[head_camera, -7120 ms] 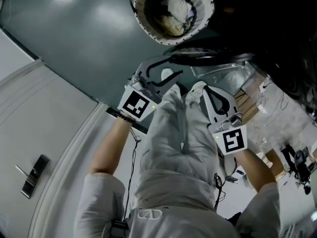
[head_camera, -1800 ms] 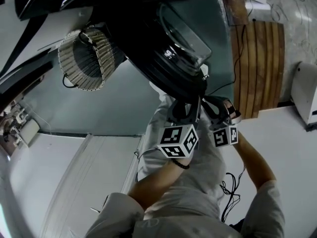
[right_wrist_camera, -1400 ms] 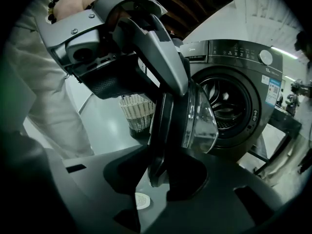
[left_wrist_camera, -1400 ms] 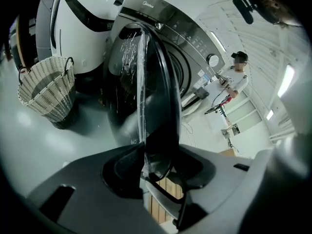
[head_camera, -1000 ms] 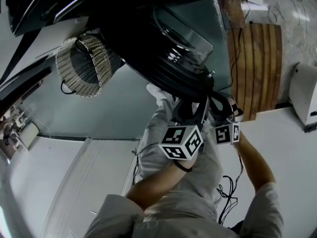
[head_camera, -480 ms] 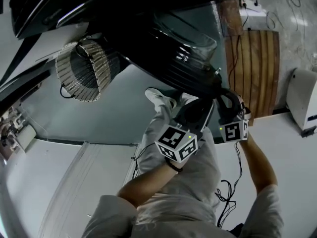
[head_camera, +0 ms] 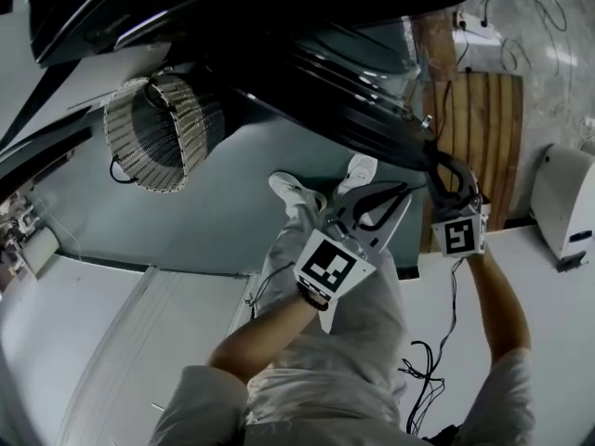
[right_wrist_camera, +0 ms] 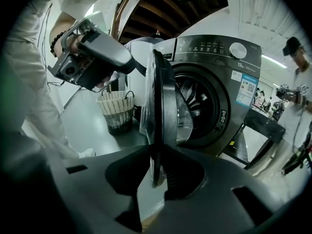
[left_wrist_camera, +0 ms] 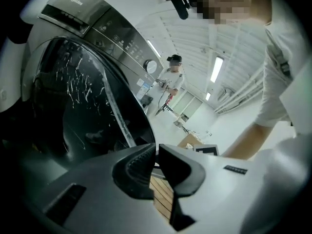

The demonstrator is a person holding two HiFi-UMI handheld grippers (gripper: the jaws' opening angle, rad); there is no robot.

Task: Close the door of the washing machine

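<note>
In the head view, the door [head_camera: 353, 82] was seen open, its edge held by the right tongs [head_camera: 435, 156], with the left tongs [head_camera: 395, 193] kept near. In the left gripper view, the left tongs had just been shut on nothing. In the right gripper view, the right tongs, just loosened a little, were clamped on the door's rim beside the washing machine [right_wrist_camera: 214, 96].

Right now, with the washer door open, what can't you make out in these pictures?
- Drum contents: right gripper view, dark inside and partly covered by the door.
- Basket contents: head view, its inside is in shadow; the right gripper view shows only its outside.
- Control panel lettering: right gripper view, too small to read.
</note>
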